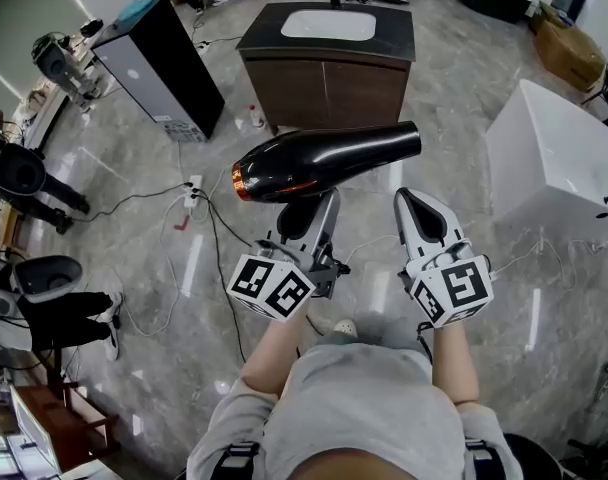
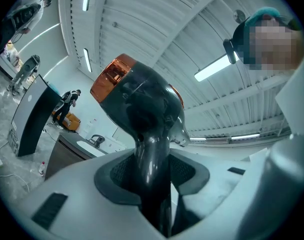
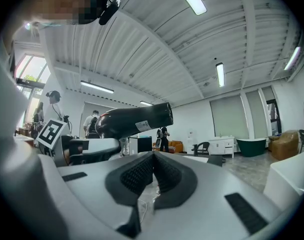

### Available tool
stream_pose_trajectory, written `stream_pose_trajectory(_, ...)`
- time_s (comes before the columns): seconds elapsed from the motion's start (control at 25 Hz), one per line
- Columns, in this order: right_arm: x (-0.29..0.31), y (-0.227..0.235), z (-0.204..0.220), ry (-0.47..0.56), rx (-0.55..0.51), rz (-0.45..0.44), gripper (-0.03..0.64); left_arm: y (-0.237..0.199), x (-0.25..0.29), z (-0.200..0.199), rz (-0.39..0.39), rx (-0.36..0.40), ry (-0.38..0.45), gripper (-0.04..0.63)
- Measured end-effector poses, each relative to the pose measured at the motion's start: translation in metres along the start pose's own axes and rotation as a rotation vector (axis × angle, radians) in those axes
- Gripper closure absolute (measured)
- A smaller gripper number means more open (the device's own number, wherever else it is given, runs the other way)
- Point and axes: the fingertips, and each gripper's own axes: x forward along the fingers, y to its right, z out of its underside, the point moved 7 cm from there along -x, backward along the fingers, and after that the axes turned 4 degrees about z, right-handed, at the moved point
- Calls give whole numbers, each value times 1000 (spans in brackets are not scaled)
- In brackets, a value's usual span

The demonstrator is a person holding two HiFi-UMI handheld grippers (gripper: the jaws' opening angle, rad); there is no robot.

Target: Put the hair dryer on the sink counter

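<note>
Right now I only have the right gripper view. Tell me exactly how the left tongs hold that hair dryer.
Observer: The left tongs are clamped on the hair dryer by its handle, with a pad on each side.
Operator: Describe the dryer's far end.
Observer: Its rear end is copper-coloured and faces left in the head view.
Operator: Describe the sink counter top.
Observer: The sink counter stands ahead of the person. Its dark top holds a white basin.
</note>
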Motion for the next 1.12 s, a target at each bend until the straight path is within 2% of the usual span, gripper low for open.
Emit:
stream_pose_trajectory(0.12,22,-4,-9,-11,9,4,607,-18,5,-15,-21,21,-17,426)
stream_pose_trajectory(0.32,50,10,-12,-17,-13,-28,607,-38,28,-19,-68,90,-56,428)
stream_pose_trajectory(0.64,116,58,-14,0,8,-84,607,-69,90,-20,-132,161,-78,428)
stream_pose_trajectory(1.12,225,144,-22,11,-2,-250,607,-115,193,-23,-282,239,-16,428)
